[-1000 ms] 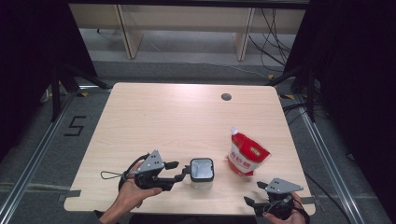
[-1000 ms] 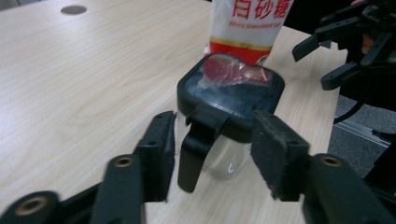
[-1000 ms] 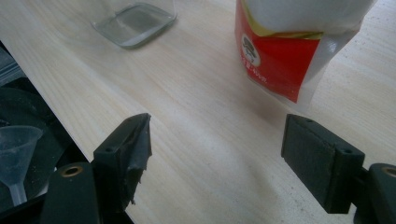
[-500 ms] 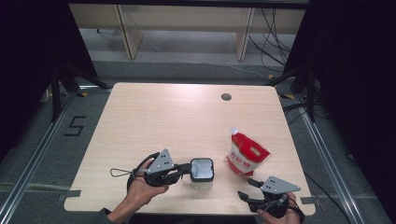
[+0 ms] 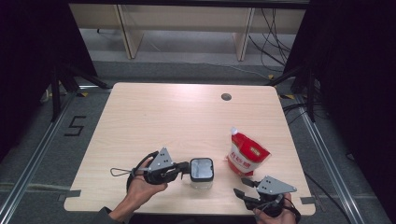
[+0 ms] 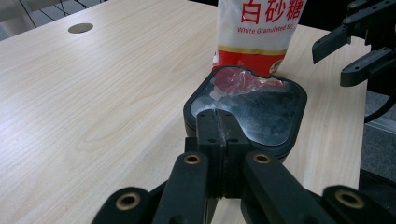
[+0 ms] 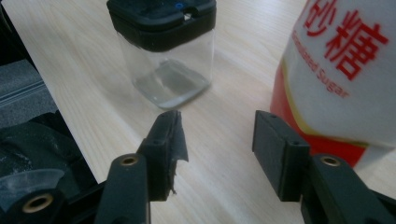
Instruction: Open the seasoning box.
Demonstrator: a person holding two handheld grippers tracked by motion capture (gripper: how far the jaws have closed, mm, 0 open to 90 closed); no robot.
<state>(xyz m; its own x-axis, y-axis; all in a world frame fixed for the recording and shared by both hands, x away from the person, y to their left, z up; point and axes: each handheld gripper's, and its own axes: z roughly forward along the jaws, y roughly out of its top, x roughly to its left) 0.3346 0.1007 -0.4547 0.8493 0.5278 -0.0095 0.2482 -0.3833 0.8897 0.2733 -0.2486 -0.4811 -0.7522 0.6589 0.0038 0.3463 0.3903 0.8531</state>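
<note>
One left tool (image 6: 219, 135) view reads "White Granulated" on the sugar bag (image 6: 259, 32).

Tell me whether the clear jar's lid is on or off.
On. The black lid sits squarely atop the clear jar, which stands upright on the table; the left gripper is shut on the lid's edge.

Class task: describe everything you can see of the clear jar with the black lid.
The jar stands upright near the table's front edge, left of the sugar bag. Its body is clear, squarish, plastic-looking and seems empty. The black lid has rounded corners and a clear window, and it sits on the jar. The left gripper is shut on the lid's near edge. The jar stands apart from the bag.
</note>
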